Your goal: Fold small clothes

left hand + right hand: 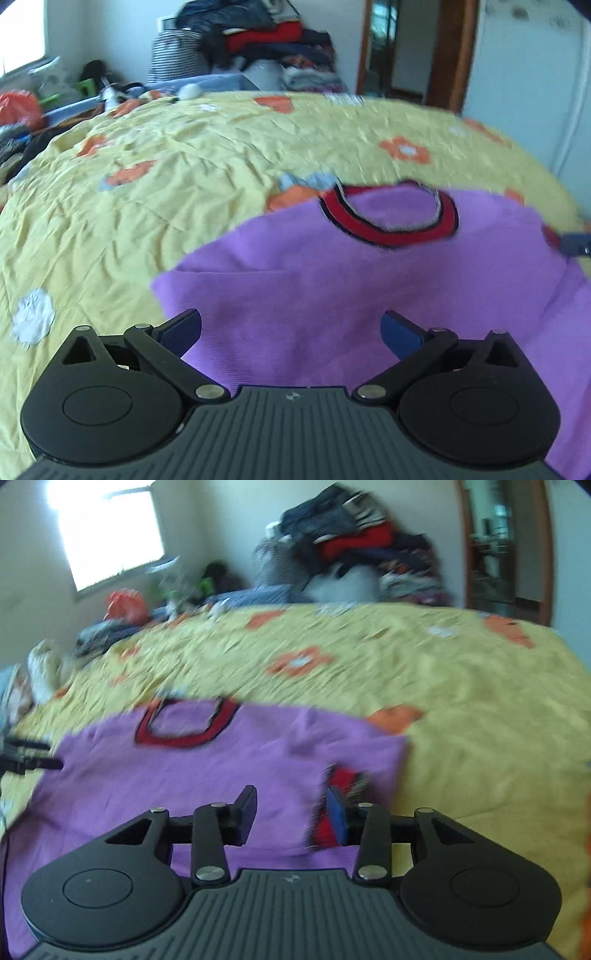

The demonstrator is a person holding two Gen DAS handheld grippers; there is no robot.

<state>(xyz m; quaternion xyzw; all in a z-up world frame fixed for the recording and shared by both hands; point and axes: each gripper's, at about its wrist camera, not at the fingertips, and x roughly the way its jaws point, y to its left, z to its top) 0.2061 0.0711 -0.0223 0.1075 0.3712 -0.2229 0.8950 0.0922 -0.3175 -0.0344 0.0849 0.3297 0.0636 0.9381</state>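
A small purple shirt (332,280) with a red and black collar (391,230) lies flat on the yellow flowered bedspread (147,184). My left gripper (291,332) is open and empty, hovering over the shirt's lower left part. In the right wrist view the same shirt (192,775) shows its collar (184,725) and a red cuffed sleeve (343,786) folded in on the right side. My right gripper (291,816) is open over the shirt, its right finger next to the red cuff, holding nothing. The left gripper's tip (26,755) shows at the left edge.
A heap of clothes (258,40) is piled at the far side of the bed, also in the right wrist view (351,554). More clutter and an orange bag (18,107) lie at the far left. A doorway (399,48) stands beyond the bed.
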